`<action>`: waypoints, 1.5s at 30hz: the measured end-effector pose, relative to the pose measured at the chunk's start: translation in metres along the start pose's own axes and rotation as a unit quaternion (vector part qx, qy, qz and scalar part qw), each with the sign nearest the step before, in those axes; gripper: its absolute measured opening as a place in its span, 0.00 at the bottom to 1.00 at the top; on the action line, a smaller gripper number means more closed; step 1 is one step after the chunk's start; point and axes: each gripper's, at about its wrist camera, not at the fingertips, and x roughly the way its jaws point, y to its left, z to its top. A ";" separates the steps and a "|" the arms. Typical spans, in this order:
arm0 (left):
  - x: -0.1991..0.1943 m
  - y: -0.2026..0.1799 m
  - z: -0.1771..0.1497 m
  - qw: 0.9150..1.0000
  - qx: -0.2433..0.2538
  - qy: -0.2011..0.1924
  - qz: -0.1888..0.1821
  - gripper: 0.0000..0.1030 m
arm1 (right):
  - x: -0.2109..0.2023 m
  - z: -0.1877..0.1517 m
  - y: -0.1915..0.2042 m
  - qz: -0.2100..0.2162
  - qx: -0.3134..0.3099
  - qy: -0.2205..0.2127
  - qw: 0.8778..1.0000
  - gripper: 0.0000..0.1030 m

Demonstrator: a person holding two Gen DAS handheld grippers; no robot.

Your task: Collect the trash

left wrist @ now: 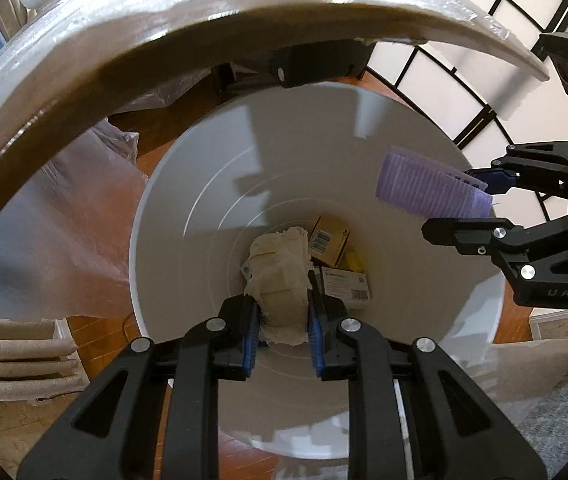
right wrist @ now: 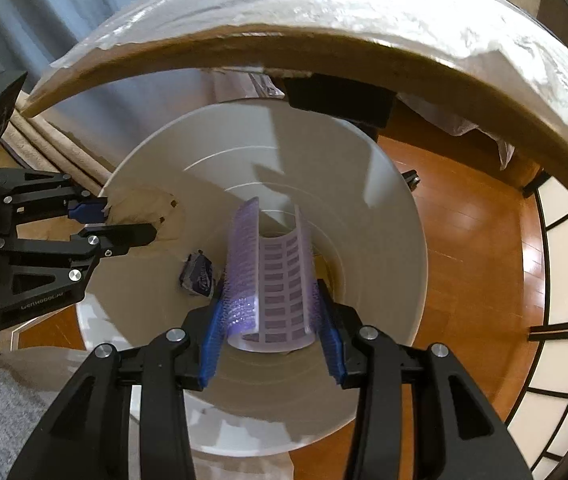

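Both grippers hang over the mouth of a white trash bin, pointing down into it. My left gripper is shut on a crumpled wad of beige tissue. At the bin's bottom lie small cardboard boxes with barcodes. My right gripper is shut on a purple hair roller, a ribbed tube seen end-on. In the left wrist view the purple roller and the right gripper show at the right; in the right wrist view the left gripper holds the tissue at the left. The white bin also holds a dark blue wrapper.
A round table edge wrapped in clear plastic film arches overhead in both views. Orange wood floor surrounds the bin. A black-framed paper screen stands to the right, beige curtain folds and grey carpet lie near the bin.
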 end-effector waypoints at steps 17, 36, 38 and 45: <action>-0.003 0.001 0.002 1.000 -0.012 0.004 0.006 0.71 | -0.011 -0.003 -0.009 -0.012 0.015 -0.001 1.000 0.74; -0.119 0.128 0.151 0.963 -0.142 -0.205 0.100 0.96 | -0.126 0.154 -0.147 -0.145 0.111 -0.185 0.966 0.95; -0.105 0.150 0.165 0.962 -0.160 -0.193 0.108 0.96 | -0.116 0.171 -0.174 -0.168 0.120 -0.178 0.962 0.95; -0.064 0.188 0.194 0.957 -0.209 -0.155 0.128 0.96 | -0.088 0.198 -0.231 -0.190 0.152 -0.154 0.958 0.95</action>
